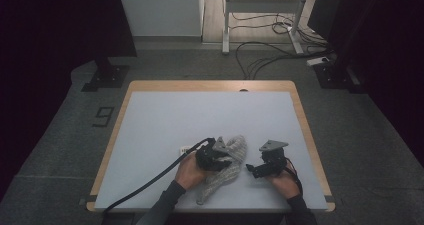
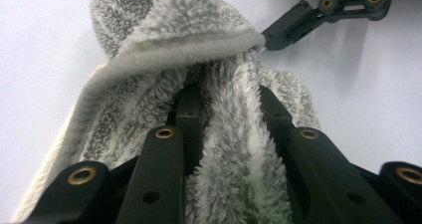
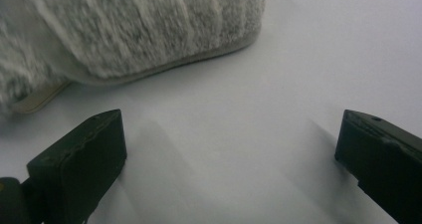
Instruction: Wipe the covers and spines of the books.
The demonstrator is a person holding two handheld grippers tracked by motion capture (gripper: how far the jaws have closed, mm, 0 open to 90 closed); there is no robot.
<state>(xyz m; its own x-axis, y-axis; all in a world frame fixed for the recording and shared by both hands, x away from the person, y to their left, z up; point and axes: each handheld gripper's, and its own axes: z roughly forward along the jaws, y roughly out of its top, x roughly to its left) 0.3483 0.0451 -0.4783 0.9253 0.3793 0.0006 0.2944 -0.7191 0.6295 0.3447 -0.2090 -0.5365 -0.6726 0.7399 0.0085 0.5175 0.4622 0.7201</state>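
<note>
While you work from the left of the pale grey table top (image 1: 165,120), note the small white tag-like scrap (image 1: 185,149) lying just beside your left hand; what it is cannot be told. Your left gripper (image 2: 226,92) has its jaws closed on a bunched fold of the fluffy grey-and-white striped towel (image 1: 226,167), pile swelling up between the black fingers (image 2: 186,107). That towel lies crumpled near the table's front edge, between your two hands. Judge it light, soft and limp: it will sag and trail from any single hold, and the deep pile may slip unless you take a thick fold. The bound hem (image 2: 184,52) looks the firmest place to grasp, and it arches just ahead of the left jaws. To the right, your right gripper (image 3: 231,149) stands with jaws wide apart and nothing between them, low over bare table just beside the towel's edge. Room is generous behind and to the left; the front wooden edge (image 1: 210,210) sits close, so keep cloth from sliding off.
</note>
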